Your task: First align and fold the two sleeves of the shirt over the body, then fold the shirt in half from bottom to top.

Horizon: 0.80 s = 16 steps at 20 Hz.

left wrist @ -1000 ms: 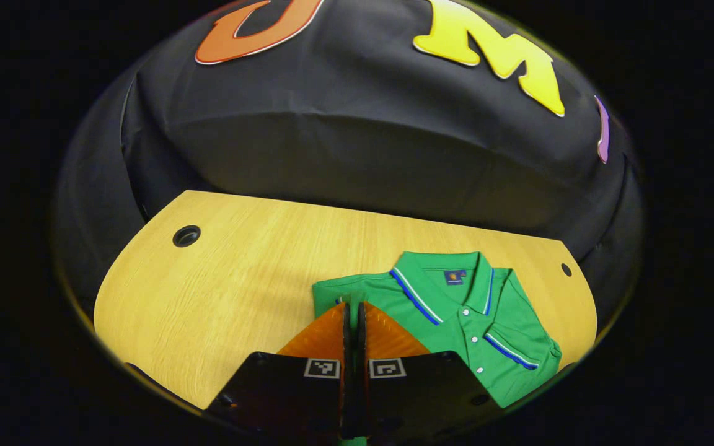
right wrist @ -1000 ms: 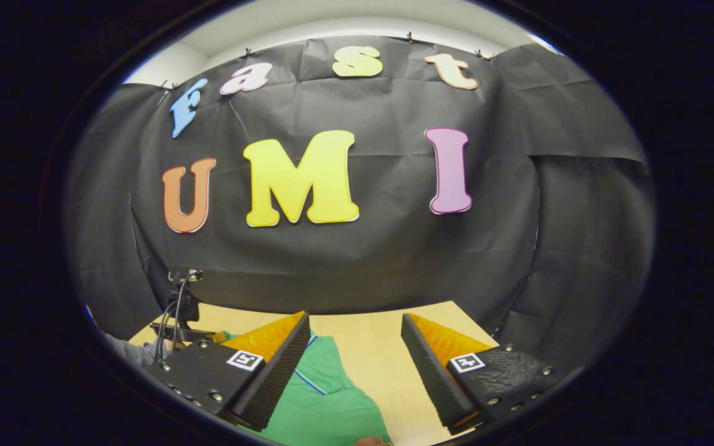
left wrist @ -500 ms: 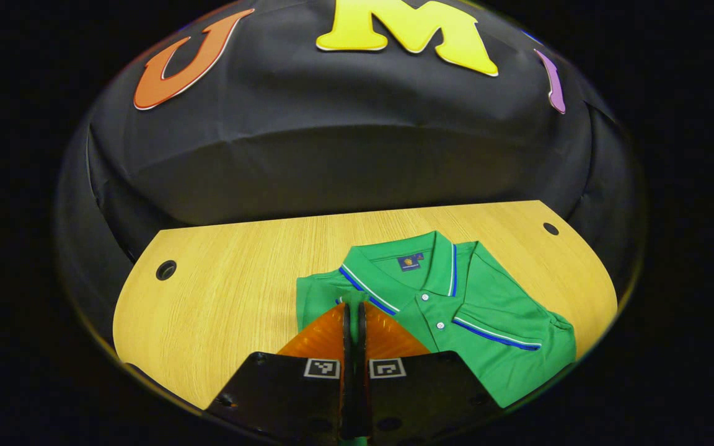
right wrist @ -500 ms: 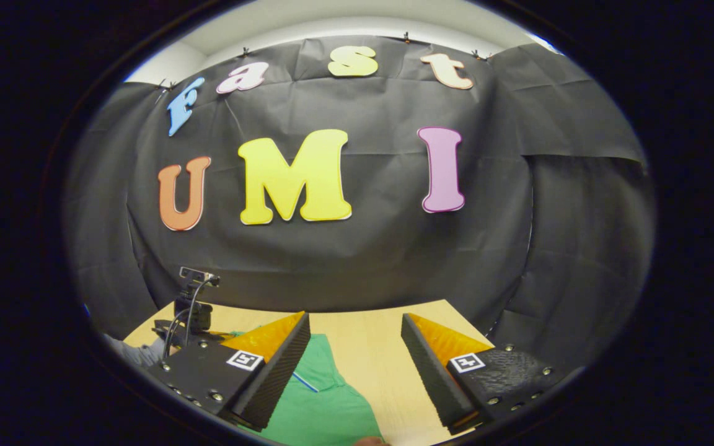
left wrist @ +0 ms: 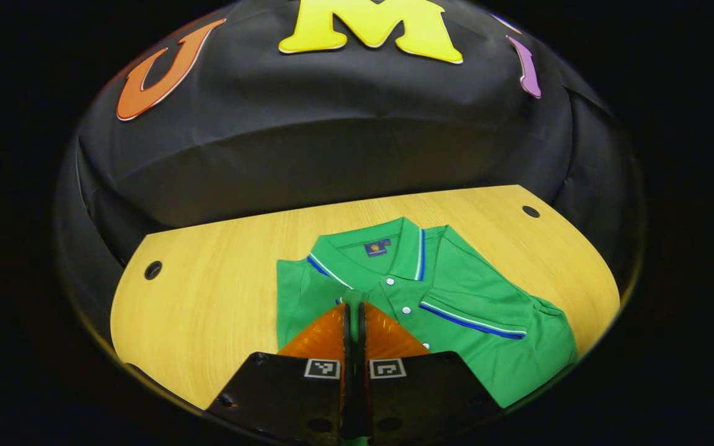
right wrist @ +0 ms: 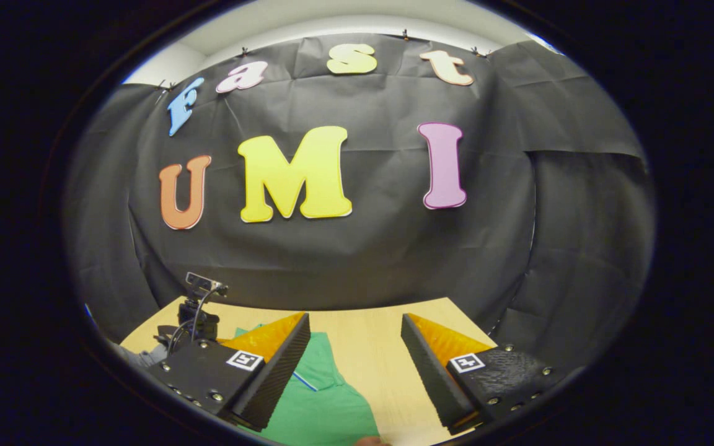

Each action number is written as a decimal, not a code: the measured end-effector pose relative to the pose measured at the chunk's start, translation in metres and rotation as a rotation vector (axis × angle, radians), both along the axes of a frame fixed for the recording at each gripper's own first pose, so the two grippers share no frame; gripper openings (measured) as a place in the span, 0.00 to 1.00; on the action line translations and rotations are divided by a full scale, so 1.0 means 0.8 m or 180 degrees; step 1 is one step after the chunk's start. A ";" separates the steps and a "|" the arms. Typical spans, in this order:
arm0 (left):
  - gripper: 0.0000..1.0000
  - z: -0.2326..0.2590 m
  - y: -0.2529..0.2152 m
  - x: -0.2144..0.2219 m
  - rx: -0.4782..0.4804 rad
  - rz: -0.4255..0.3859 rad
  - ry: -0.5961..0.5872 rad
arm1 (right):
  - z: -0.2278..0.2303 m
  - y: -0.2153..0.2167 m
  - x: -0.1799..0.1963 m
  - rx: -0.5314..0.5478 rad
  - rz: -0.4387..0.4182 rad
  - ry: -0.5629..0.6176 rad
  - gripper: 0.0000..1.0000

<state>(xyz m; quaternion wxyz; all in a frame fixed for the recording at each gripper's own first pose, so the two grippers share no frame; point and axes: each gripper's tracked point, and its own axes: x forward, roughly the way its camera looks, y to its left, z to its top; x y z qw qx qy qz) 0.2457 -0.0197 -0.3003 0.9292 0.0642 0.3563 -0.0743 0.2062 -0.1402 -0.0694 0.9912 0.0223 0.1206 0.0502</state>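
A green polo shirt (left wrist: 456,291) with blue-and-white trim lies collar-up on the wooden table (left wrist: 208,297). Its right sleeve (left wrist: 487,319) lies folded across the chest. My left gripper (left wrist: 352,305) hangs over the shirt's left side, shut on a strip of green sleeve fabric that pokes out at its tips. In the right gripper view my right gripper (right wrist: 355,334) stands open above the table (right wrist: 375,347), nothing between its fingers, with part of the shirt (right wrist: 326,402) below and to its left. The left gripper's body (right wrist: 199,316) shows farther left there.
Two round cable holes (left wrist: 153,270) (left wrist: 530,211) sit near the table's far corners. The black cloth wall rises right behind the table's far edge. A grey sleeve (right wrist: 140,356) shows at the lower left of the right gripper view.
My left gripper has swung rightward over the shirt with the fabric still held, so the collar now sits nearer the middle of its view. The right gripper has barely moved.
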 end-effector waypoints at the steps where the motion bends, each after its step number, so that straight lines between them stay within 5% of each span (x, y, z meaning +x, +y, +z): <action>1: 0.13 0.000 -0.005 0.000 -0.0005 -0.0046 -0.0017 | -0.003 0.000 0.004 0.0030 0.0027 0.0016 0.93; 3: 0.95 0.001 -0.003 0.002 0.0094 -0.0012 -0.0092 | -0.009 0.002 0.014 0.0024 0.0091 0.0060 0.93; 9: 0.97 0.000 -0.001 -0.011 0.0014 0.0229 -0.0149 | -0.016 0.005 0.029 -0.0063 0.0282 0.0123 0.93; 16: 0.97 0.088 0.030 -0.079 -0.0046 0.0469 -0.0583 | -0.031 0.005 -0.026 -0.0129 0.0314 0.0138 0.94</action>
